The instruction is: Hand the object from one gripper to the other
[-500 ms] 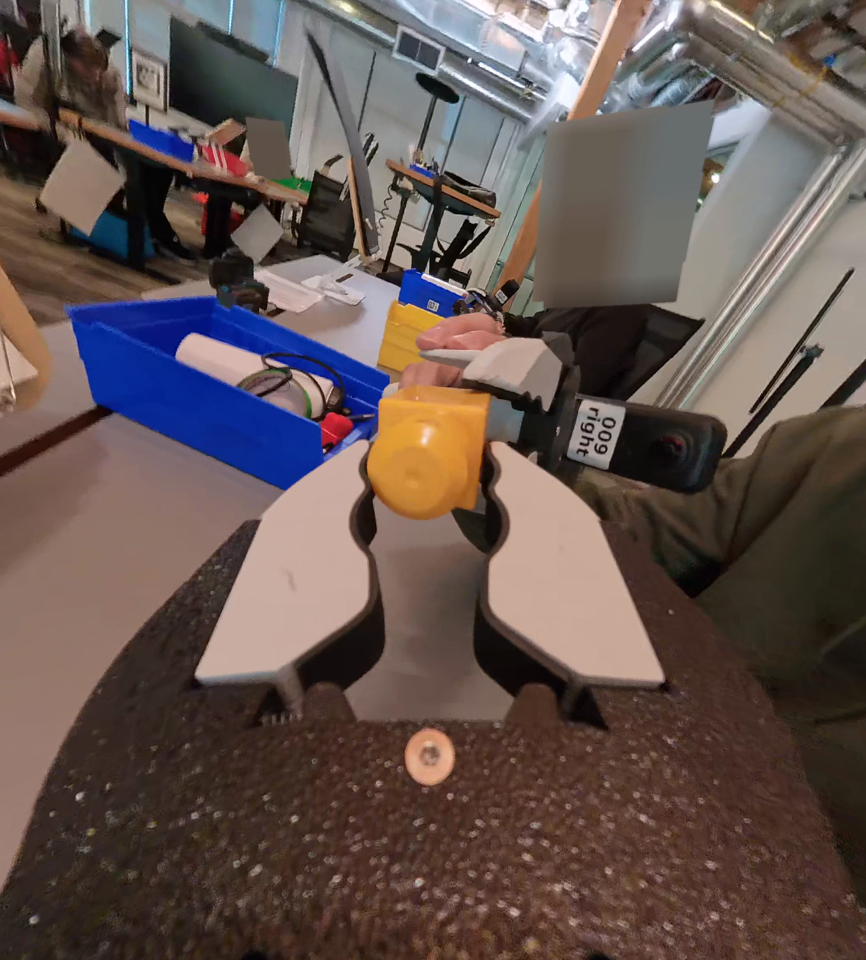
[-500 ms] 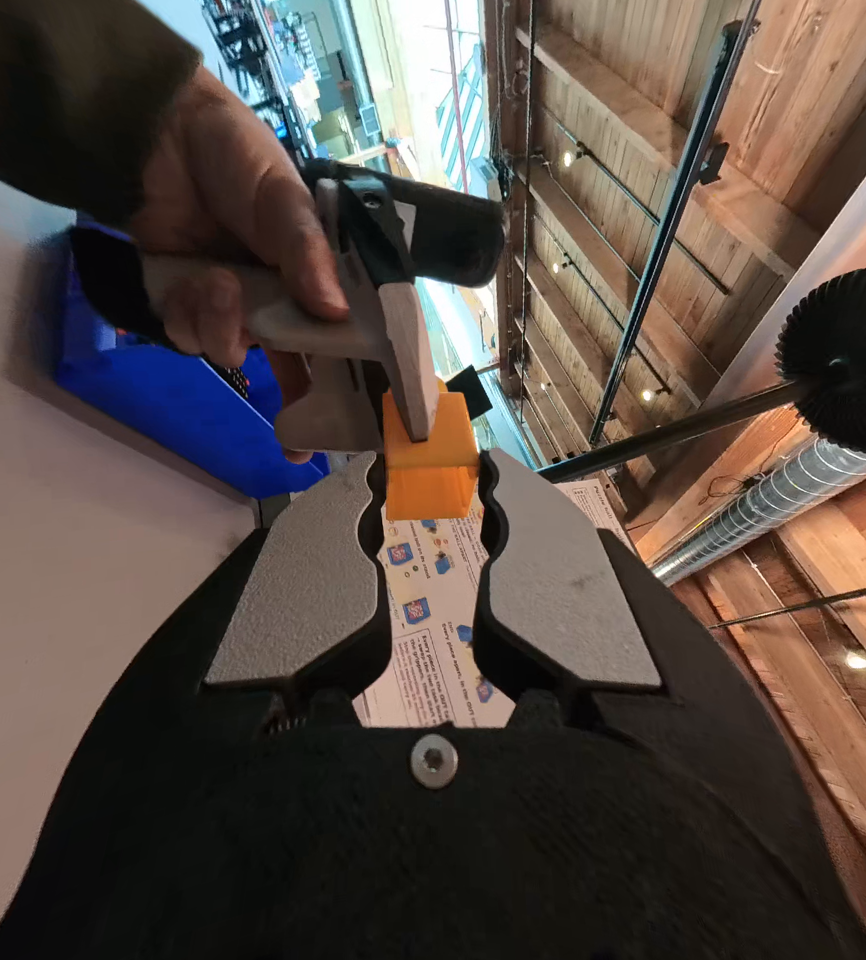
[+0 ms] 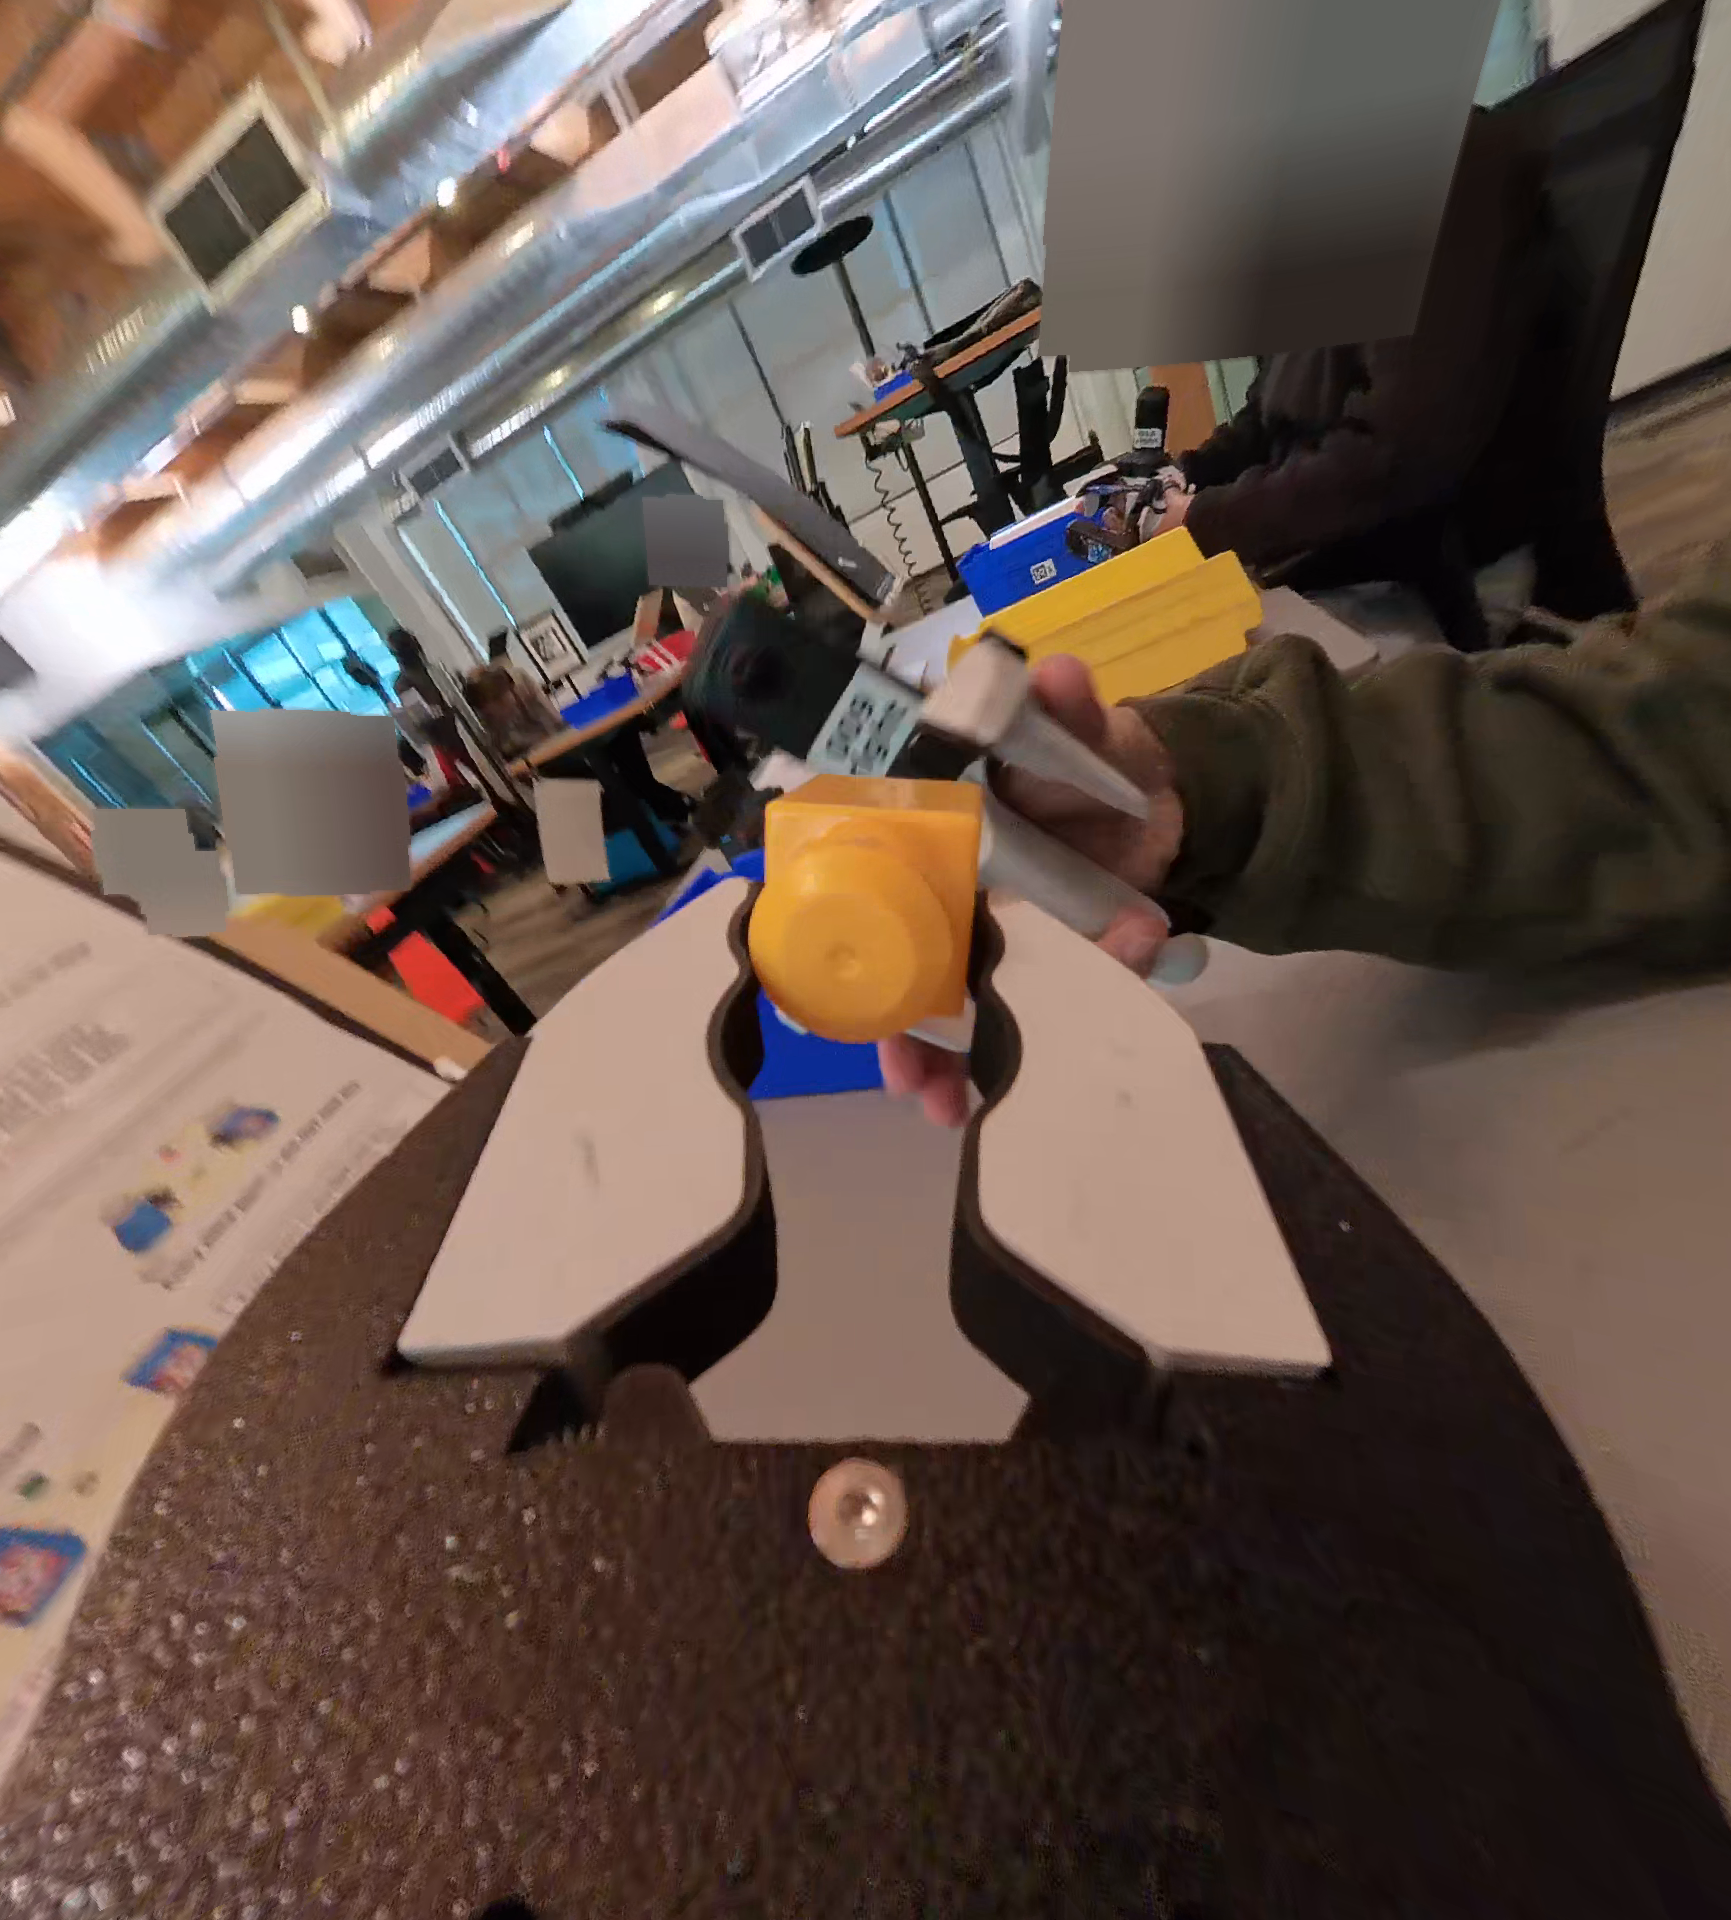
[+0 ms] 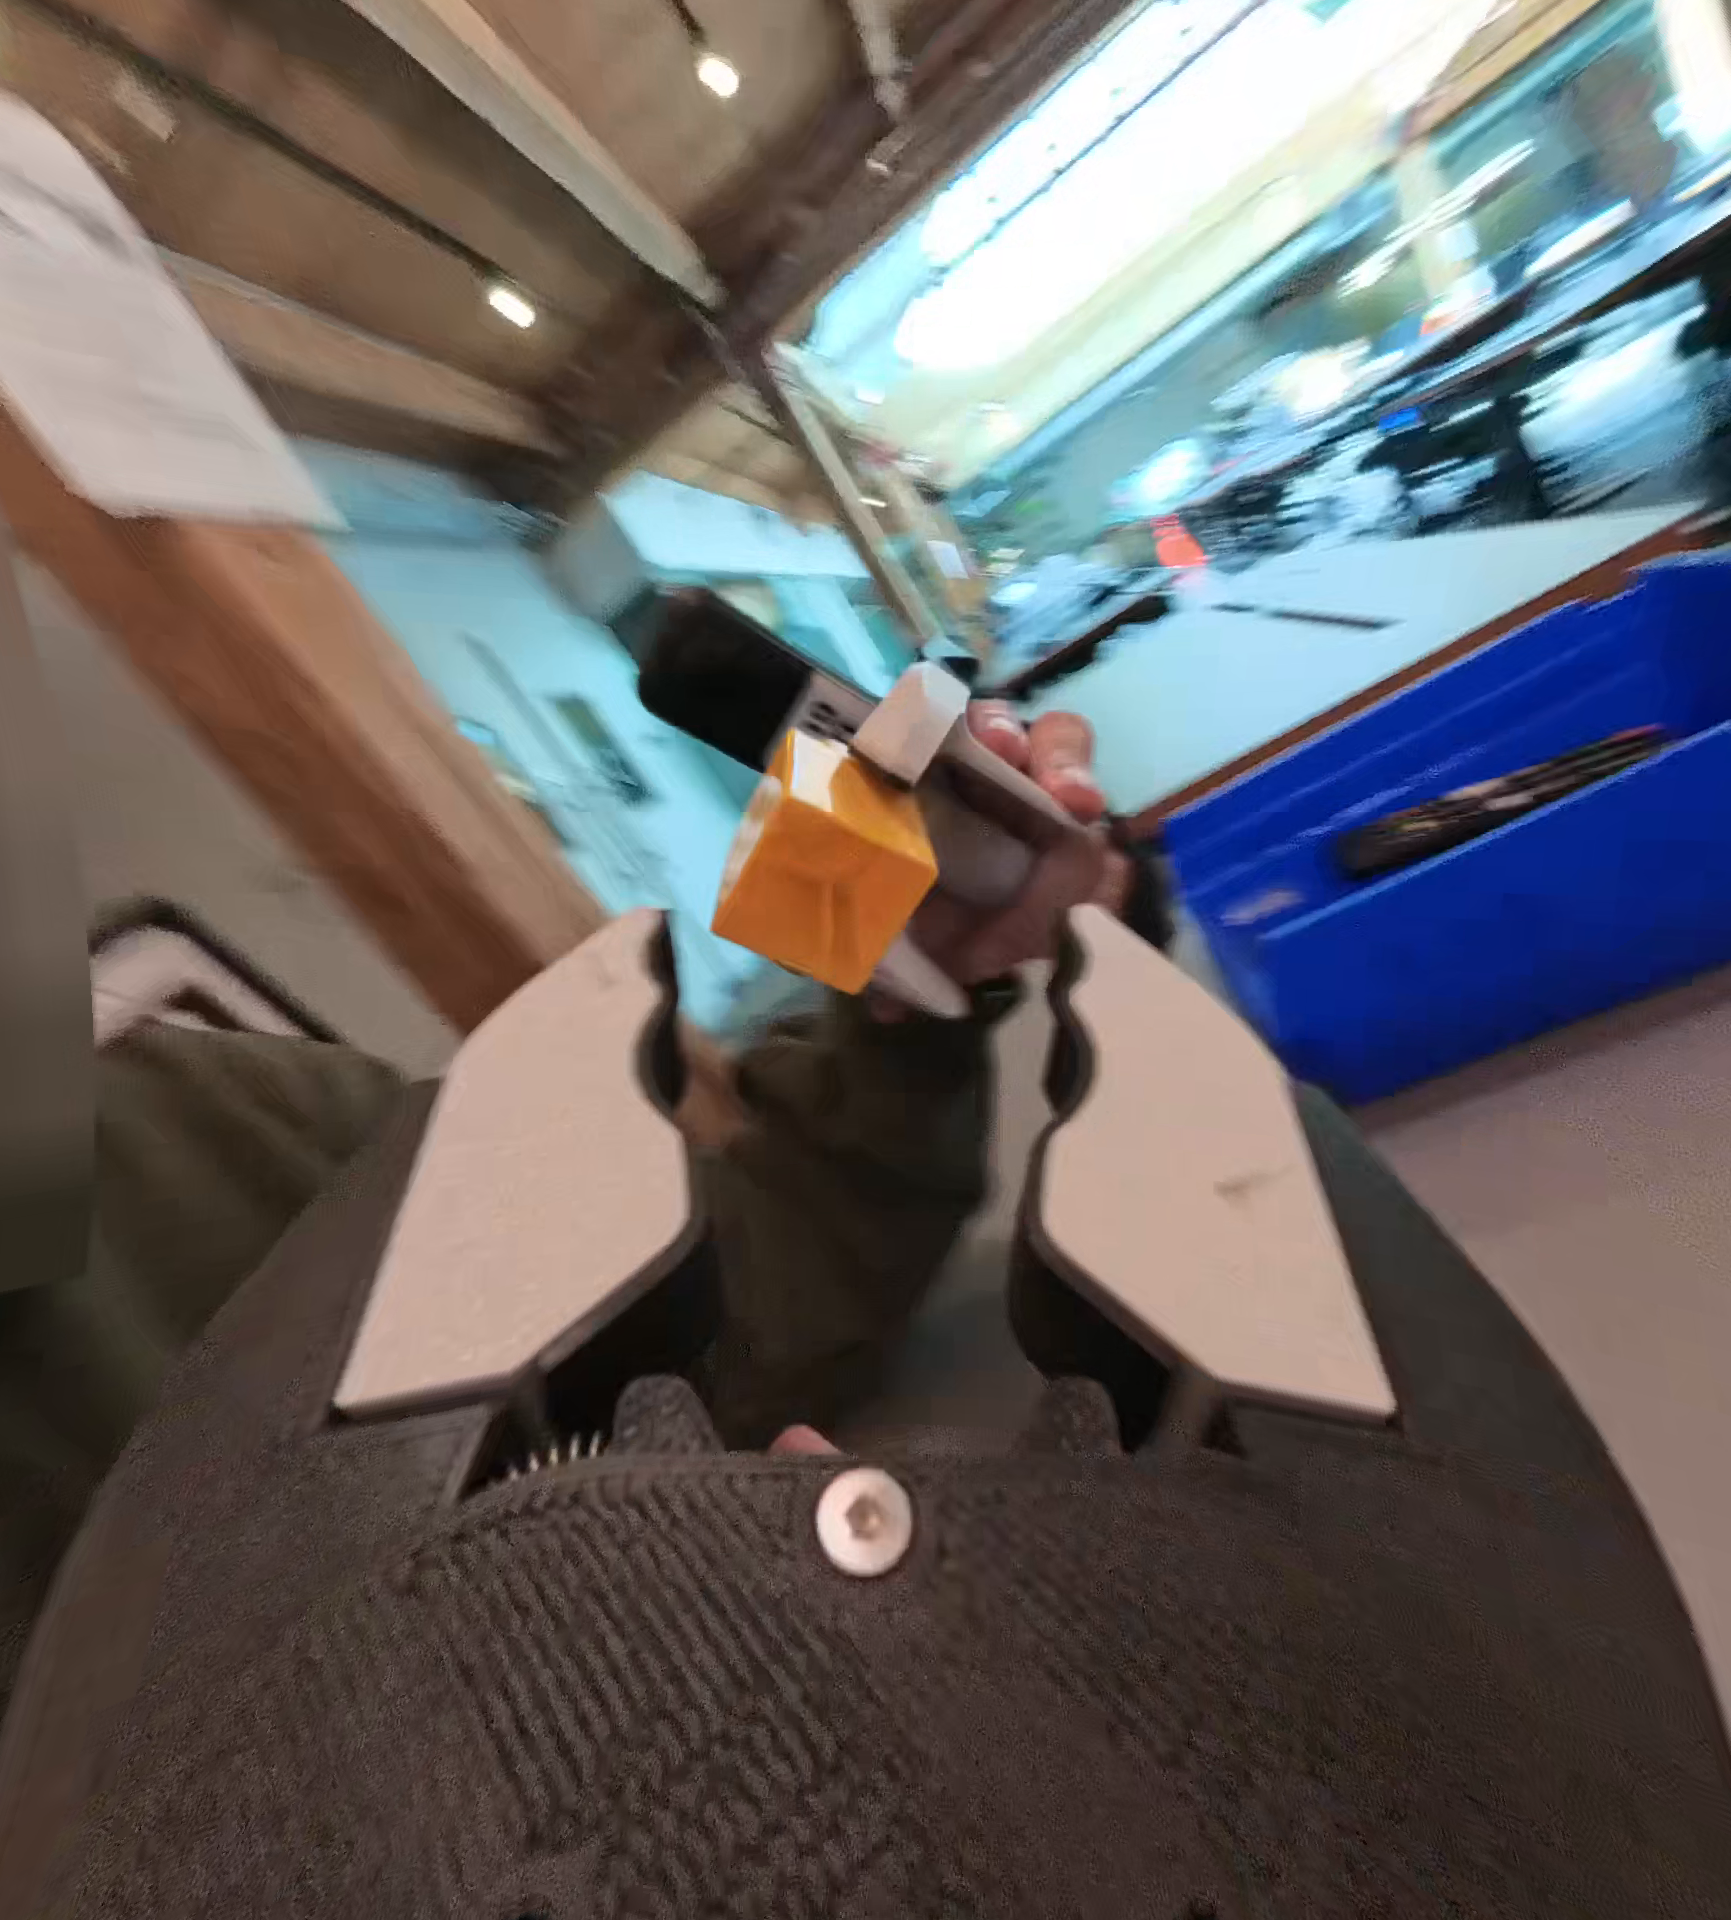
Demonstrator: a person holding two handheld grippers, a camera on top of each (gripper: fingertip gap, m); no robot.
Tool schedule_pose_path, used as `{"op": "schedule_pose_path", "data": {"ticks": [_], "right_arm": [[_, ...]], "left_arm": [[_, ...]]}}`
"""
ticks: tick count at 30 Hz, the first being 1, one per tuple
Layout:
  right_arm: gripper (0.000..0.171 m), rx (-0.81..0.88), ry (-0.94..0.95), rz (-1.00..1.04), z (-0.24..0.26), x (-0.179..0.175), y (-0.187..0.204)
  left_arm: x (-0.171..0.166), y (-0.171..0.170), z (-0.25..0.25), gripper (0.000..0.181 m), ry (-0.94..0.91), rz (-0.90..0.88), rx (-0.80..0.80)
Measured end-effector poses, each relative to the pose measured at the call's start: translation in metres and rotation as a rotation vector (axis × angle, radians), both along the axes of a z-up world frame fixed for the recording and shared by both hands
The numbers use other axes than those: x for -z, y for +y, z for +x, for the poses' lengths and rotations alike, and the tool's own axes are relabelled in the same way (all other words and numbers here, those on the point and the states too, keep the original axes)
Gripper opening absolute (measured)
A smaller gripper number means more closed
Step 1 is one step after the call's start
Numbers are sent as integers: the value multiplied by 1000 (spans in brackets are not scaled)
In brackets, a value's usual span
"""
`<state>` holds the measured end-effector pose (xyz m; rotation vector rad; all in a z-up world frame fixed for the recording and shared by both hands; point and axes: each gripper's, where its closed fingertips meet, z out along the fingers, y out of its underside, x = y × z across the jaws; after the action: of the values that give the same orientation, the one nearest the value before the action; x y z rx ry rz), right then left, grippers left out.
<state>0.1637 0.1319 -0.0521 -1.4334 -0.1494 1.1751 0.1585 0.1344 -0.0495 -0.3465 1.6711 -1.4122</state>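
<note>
**One gripper clamped, the other spread around a yellow block**

Two handheld grippers meet in mid-air just left of a blue bin [image 4: 1463,935], as the right wrist view has it. The left gripper [image 3: 861,925] pinches an orange-yellow block [image 4: 825,873], a cube with a rounded knob on one face, between its grey fingertips. The right gripper [image 4: 866,925] has its fingers wide apart, and the block sits just beyond their tips, touching neither.

The block's long axis, from cube to knob, runs roughly along the left gripper's fingers. The knob points back toward that gripper's camera and the cube's flat, creased face is turned to the right gripper.

A hand [image 3: 1100,831] in an olive sleeve [image 3: 1463,790] grasps the right gripper's handle, in front of a yellow bin [image 3: 1121,623] in the left wrist view. A white label [image 3: 866,717] with a dark code pattern sits on that gripper's body. A printed sheet [image 3: 61,1195] with small blue pictures lies well away from the blue bin, at the left edge of that view, and its lines are too blurred to read.
</note>
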Motion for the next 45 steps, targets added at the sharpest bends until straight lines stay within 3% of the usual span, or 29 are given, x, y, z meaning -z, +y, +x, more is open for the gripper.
{"op": "schedule_pose_path", "data": {"ticks": [1, 3, 5, 7, 12, 19, 23, 27, 29, 32, 37, 39, 42, 45], "right_arm": [[56, -45, 85, -7, 0, -4, -1], [59, -86, 157, -19, -3, -7, -1], [57, -131, 161, -39, -12, -7, -3], [43, -159, 153, -36, -19, -7, -5], [38, -65, 71, -7, -9, -3, 2], [37, 435, -264, 30, 53, 4, 18], [37, 843, -722, -31, 119, 12, 3], [38, 1221, -1105, -218, 205, 13, -51], [38, 1297, -1223, -337, 238, 24, -77], [38, 1270, -1341, -473, 269, 55, -95], [38, 1187, -1293, -661, 295, 116, -97], [40, 1158, -1236, -755, 297, 133, -100], [75, 1194, -1185, -766, 294, 126, -101], [96, 1229, -1070, -660, 283, 103, -94]], "left_arm": [[-2, -2, 0, 36, -34, 26, -6], [-2, -5, 1, 36, -65, 61, -18], [2, -9, 2, 36, -74, 99, -11], [4, -10, 5, 36, -71, 118, -18], [16, -4, 18, 38, -3, 162, -114], [28, 17, 44, 68, 179, 46, -319], [36, 25, 50, 67, 271, -9, -370], [51, 42, 54, 63, 353, 3, -461], [52, 47, 55, 62, 373, -27, -485], [47, 51, 56, 56, 373, -106, -485], [48, 56, 55, 54, 386, -138, -497], [50, 57, 56, 54, 399, -149, -502], [52, 58, 59, 54, 438, -209, -506], [48, 68, 57, 55, 440, -259, -556]]}}
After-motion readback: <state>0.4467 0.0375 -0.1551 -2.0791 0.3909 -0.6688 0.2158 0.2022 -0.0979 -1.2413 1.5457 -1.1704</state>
